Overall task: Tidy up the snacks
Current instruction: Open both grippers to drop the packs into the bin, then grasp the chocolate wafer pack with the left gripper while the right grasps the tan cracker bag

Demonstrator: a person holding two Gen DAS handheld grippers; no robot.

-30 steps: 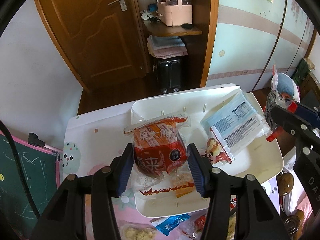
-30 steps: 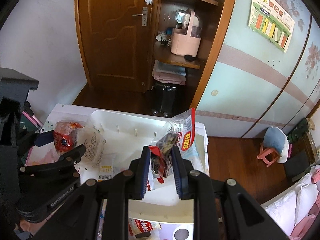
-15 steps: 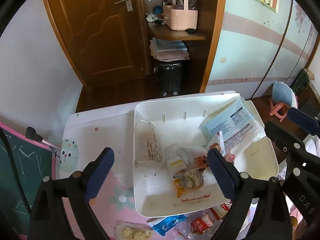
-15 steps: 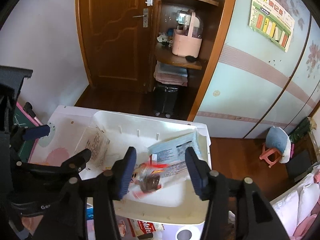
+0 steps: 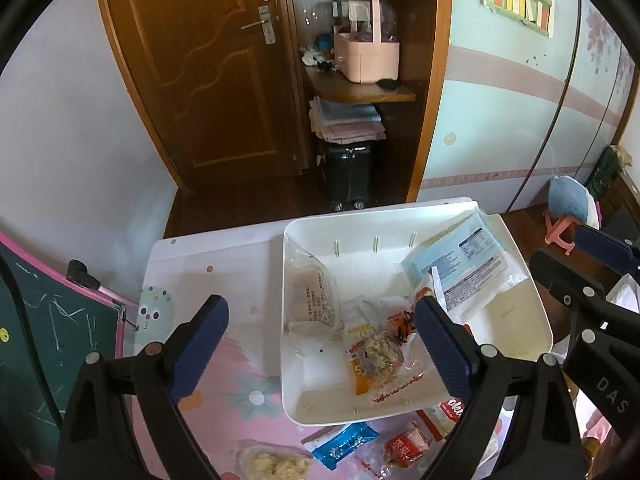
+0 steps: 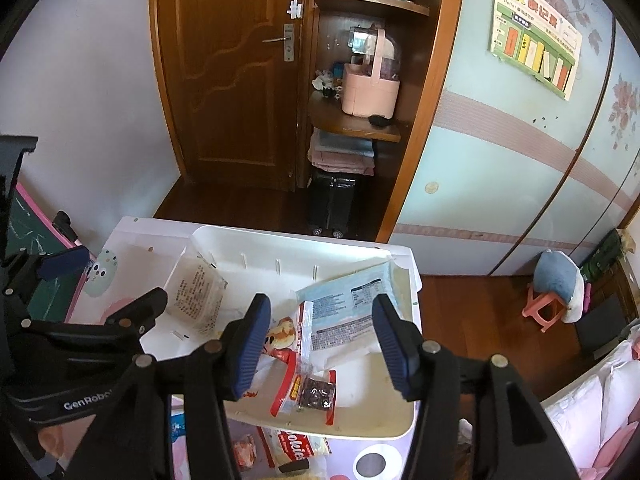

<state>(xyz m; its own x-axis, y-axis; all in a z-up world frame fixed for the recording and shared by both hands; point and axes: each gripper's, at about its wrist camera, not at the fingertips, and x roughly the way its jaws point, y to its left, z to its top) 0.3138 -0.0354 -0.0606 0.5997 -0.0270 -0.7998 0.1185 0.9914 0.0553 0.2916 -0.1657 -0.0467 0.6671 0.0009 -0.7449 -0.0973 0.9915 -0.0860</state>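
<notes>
A white bin (image 5: 532, 320) (image 6: 400, 428) sits on the small table and holds several snack packs: a pale blue pack (image 5: 460, 264) (image 6: 352, 300), a clear pack with printed text (image 5: 316, 296) (image 6: 198, 300), an orange pack of puffed snack (image 5: 374, 356) and a red-edged pack of dark bits (image 6: 312, 392). My left gripper (image 5: 320, 344) is open and empty above the bin's left side. My right gripper (image 6: 320, 344) is open and empty above the bin's right part.
Loose snacks lie on the table (image 5: 208, 256) in front of the bin: a blue pack (image 5: 344, 444), a small red pack (image 5: 404, 448), a cookies pack (image 6: 296, 448). A chalkboard (image 5: 36, 340) stands at the left. A door and shelves are behind.
Both grippers opened and dropped their packs into the bin: the left let go of the red pack, the right of the red-edged pack. Both have lifted back a little.
</notes>
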